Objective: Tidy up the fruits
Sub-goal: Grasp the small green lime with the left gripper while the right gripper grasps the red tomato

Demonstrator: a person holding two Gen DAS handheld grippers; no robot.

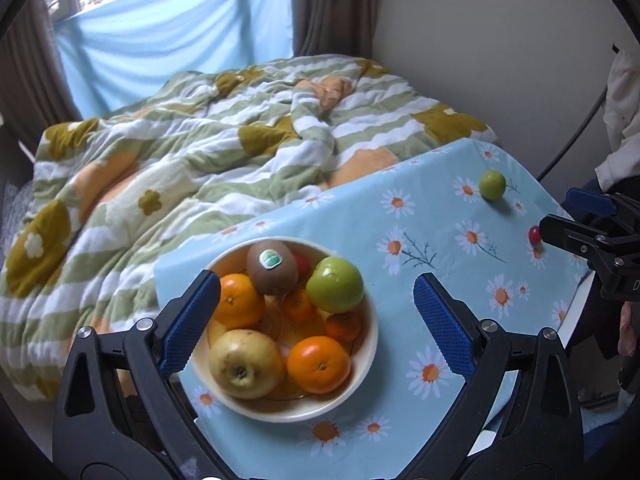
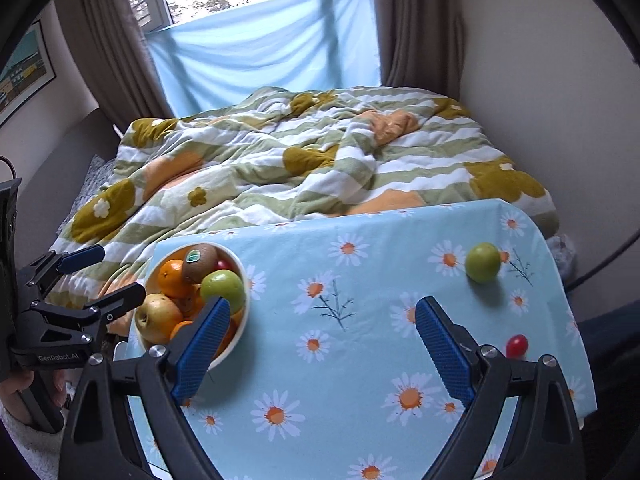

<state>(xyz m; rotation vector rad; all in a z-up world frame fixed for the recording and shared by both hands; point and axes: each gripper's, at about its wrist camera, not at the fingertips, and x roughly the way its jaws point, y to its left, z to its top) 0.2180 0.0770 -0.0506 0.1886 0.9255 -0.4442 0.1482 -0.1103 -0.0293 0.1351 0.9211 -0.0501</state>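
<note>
Two grippers: left gripper (image 1: 316, 316) and right gripper (image 2: 322, 342) are held above the tabletop (image 2: 360, 360), fingers spread, nothing pinched.
Bowl (image 1: 360, 380): set near the tabletop's left edge, filled with oranges, apples and a kiwi (image 1: 272, 266).
Loose fruit: a green fruit (image 2: 483, 262) and a small red fruit (image 2: 517, 345) are left at the right side, well apart from the bowl.

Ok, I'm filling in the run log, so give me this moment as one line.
left tool: open, above bowl | right tool: open, empty | loose on table: green fruit, red fruit
</note>
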